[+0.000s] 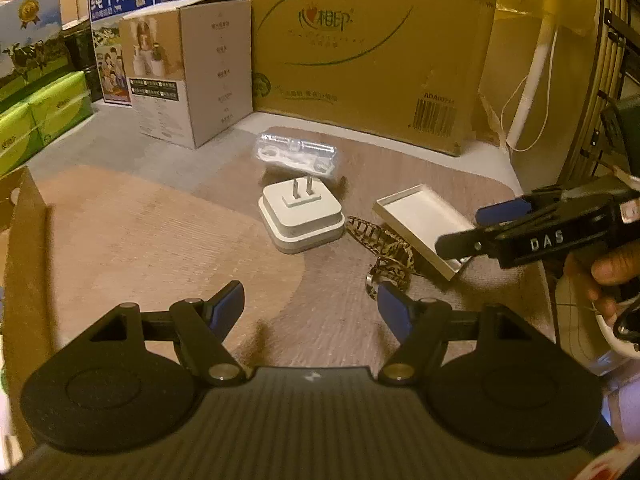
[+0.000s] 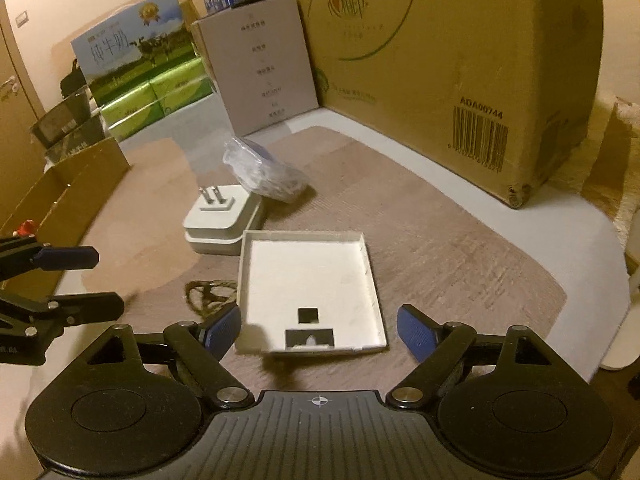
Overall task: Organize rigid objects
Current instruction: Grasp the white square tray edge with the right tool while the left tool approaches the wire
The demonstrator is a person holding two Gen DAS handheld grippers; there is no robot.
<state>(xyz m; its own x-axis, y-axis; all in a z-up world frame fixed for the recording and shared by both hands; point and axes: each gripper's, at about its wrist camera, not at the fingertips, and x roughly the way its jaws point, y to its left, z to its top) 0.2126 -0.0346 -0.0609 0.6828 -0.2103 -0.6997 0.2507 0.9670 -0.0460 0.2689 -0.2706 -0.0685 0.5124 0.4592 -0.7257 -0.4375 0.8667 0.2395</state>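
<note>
Hovering both grippers over the table, jaws spread wide, holding nothing.
Our right gripper (image 2: 318, 330) straddles the tray (image 2: 312, 280); our left gripper (image 1: 310, 306) faces the plug (image 1: 302, 216).

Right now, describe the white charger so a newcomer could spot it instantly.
Start at the big brown carton at the back of the mat. In front of it lies a clear plastic bag, and the charger sits just nearer than that, beside the open white tray. It is the only white block with two metal prongs pointing up.
</note>
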